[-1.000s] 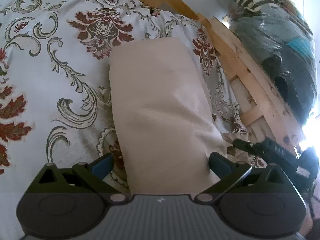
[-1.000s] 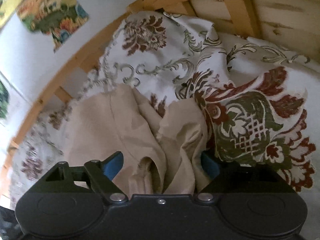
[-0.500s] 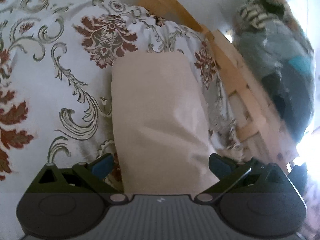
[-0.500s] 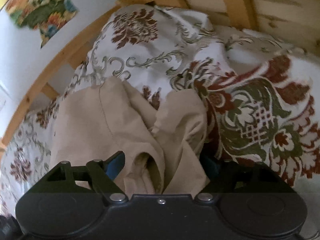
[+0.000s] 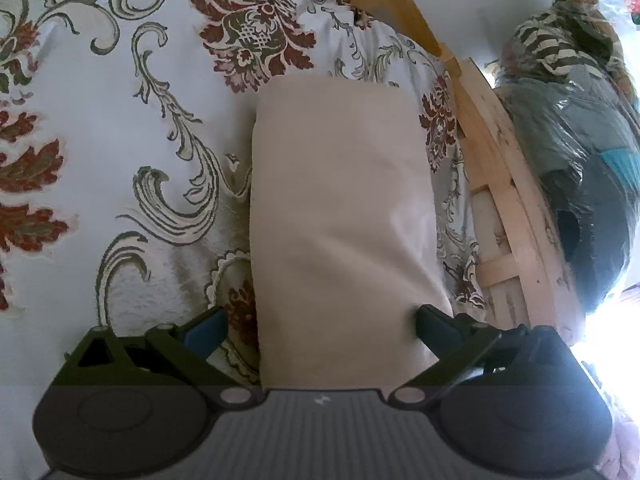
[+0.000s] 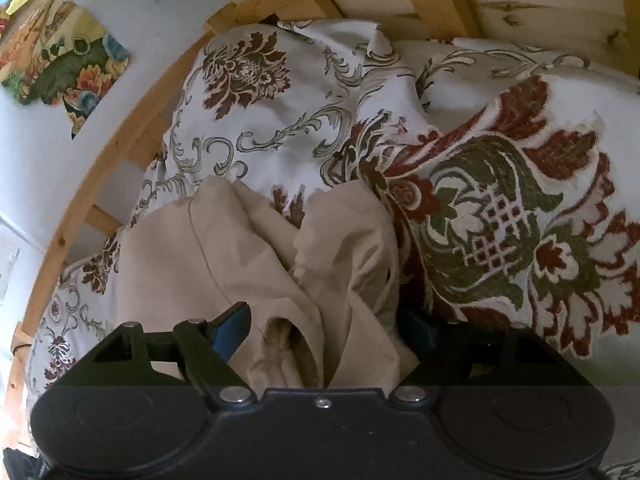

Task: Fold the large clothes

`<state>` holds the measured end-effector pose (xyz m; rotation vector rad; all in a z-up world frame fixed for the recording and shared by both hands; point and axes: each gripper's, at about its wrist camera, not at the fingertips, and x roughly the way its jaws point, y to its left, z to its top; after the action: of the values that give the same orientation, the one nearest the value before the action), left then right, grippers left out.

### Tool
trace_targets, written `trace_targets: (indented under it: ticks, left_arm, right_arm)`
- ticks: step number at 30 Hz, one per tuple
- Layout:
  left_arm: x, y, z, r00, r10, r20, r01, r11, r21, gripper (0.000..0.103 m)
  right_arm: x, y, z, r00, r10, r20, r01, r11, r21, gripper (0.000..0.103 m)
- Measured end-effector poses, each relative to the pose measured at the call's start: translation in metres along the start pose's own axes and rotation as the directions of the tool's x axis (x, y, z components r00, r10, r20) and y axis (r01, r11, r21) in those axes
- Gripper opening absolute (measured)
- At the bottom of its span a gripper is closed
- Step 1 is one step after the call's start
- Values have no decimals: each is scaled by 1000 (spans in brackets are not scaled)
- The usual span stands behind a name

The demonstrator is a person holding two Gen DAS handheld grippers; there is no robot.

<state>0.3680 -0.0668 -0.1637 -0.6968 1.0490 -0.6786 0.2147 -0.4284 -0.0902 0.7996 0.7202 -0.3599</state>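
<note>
Judging from both wrist views, we are partway through the fold. Our left gripper looks along a long beige cotton garment, seemingly trousers, lying as a smooth narrow strip on the white bedspread with red and green floral scrolls, close to the bed's right edge beside the pale wooden slatted bed frame. That far end is flat and square, so the lengthwise fold looks done. Our right gripper faces the other end of the same garment, which is bunched and creased near a rumpled ridge of the bedspread by the wooden headboard. We judge this end needs smoothing before the strip is folded across.

Both grippers have their jaws spread wide. Cloth lies between each pair; on the left one pad touches the cloth edge, on the right the far pad is hidden, and we see no pinch.

No brand, label or readable writing shows; the colourful wall picture carries none we can make out.
</note>
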Motion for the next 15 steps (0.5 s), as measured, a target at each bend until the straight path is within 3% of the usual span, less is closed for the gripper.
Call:
trace_targets:
  ticks: [11,15]
  left_arm:
    - [6,0,1,1000,0,3,0,999,46,103]
    - [7,-6,0,999,31,25,-33,995,97,103]
  right_arm:
    - [2,1,1,1000,3,-4,-3,1000,-9,85]
    - [4,5,0,1000,4,-13,-5,999,-40,91]
